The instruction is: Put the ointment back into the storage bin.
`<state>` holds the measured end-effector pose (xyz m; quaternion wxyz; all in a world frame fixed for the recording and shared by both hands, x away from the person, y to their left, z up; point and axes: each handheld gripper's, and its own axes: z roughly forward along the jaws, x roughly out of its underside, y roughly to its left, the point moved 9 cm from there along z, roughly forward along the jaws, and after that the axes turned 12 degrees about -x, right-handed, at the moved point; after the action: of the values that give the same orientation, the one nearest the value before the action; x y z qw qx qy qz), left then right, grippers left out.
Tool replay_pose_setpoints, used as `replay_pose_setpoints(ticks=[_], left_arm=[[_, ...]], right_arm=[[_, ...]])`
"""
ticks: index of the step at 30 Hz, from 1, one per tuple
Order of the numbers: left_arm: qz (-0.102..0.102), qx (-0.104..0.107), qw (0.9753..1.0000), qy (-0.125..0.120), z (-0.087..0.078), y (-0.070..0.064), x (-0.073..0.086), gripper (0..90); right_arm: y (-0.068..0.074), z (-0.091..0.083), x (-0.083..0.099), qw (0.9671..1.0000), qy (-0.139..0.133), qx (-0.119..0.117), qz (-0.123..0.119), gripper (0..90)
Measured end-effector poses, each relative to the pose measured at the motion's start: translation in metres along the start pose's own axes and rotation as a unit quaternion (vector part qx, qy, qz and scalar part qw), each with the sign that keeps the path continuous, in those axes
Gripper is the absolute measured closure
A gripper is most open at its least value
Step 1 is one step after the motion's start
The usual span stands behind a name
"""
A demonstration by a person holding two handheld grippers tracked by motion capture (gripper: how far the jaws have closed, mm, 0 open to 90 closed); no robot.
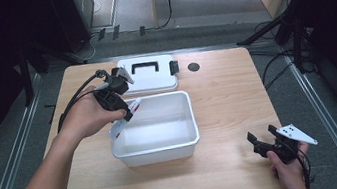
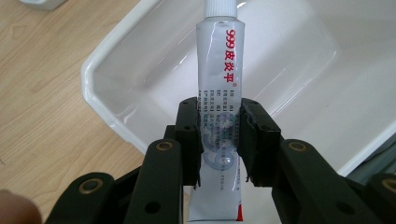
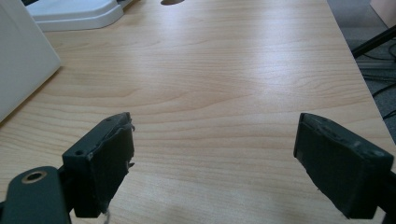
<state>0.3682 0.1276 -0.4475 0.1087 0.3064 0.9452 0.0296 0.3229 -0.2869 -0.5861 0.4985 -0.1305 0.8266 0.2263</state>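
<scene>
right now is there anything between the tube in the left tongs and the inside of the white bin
Nothing visible. The left tongs are shut on the tube, which hangs over the white bin's left rim with its cap toward the open inside. The bin looks bare within, and its lid lies apart on the table behind it.

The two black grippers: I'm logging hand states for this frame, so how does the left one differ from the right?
The left gripper is shut on the white ointment tube with red print; the right gripper is open and holds nothing. The left gripper is over the edge of the white plastic bin; the right gripper is over the bare wooden table, apart from the bin. Both are black, two-jawed and hand-held.
</scene>
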Motion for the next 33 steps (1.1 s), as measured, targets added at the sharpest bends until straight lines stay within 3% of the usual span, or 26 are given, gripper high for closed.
replay_pose_setpoints(ticks=[14,33], left_arm=[[0.011,0.005,0.9999,0.002,0.015,-0.008,-0.003,71.6],[0.008,0.017,0.9998,0.011,0.026,-0.013,-0.01,71.5]], right_arm=[[0.0,0.0,0.0,1.0,0.0,0.0,-0.001,12.5],[0.0,0.0,0.0,1.0,0.0,-0.001,0.002,12.5]])
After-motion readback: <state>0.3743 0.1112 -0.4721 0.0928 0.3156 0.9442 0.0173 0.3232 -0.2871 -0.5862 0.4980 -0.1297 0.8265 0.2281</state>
